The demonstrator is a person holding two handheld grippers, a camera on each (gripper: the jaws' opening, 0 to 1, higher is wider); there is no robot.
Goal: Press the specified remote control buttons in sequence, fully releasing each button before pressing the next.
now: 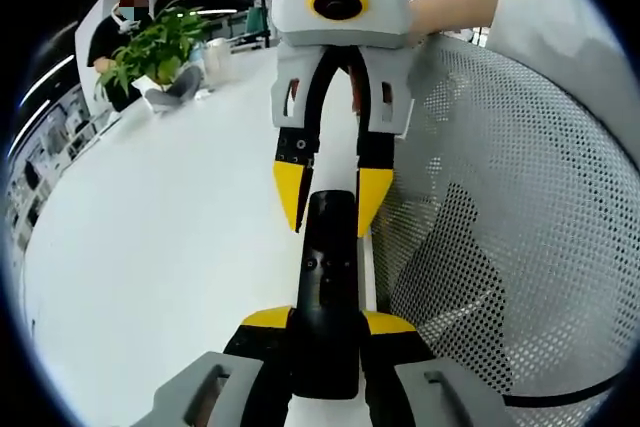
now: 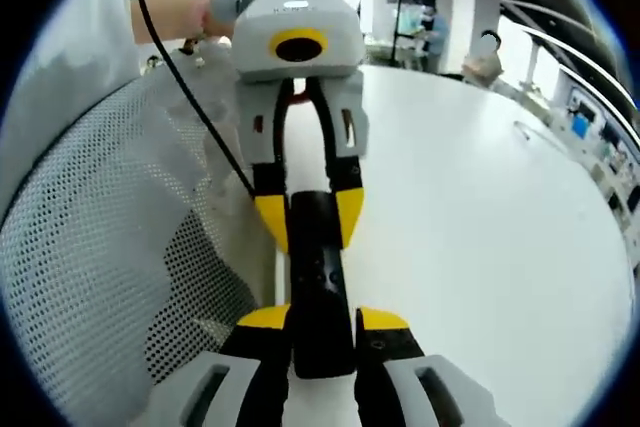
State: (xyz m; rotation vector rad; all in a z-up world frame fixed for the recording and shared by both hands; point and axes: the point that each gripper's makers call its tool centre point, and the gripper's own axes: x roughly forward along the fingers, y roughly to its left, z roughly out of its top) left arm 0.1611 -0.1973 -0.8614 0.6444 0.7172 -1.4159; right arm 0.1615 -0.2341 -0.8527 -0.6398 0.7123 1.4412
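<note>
- Left gripper [image 1: 325, 332], nearest in the left gripper view: its yellow-tipped fingers [image 1: 268, 319] pinch the near end of the black remote control [image 1: 328, 277] from both sides. Remote is held above the white desk [image 1: 170, 247], long axis pointing away from this gripper.
- Right gripper [image 2: 322, 332], nearest in the right gripper view: fingers [image 2: 262, 319] closed on the opposite end of the same remote [image 2: 318, 287]. So both ends are clamped; neither fingertip is free to press.
- Small round buttons [image 1: 312, 265] show faintly on the remote's top face; labels too dark to read.
- Judgement: for a clean press, keep one gripper as the clamp and let the other let go, then bring one fingertip down square on the target button, with the holding gripper steady so the remote does not pivot.
- Lift fully off before the next button; check the button face is visible between presses.
- Mid-distance: mesh chair back [image 1: 520, 197] just beside the remote; keep the free gripper out of it.
- Far: potted plant [image 1: 150, 47] at the desk's far edge, well apart from the work.
</note>
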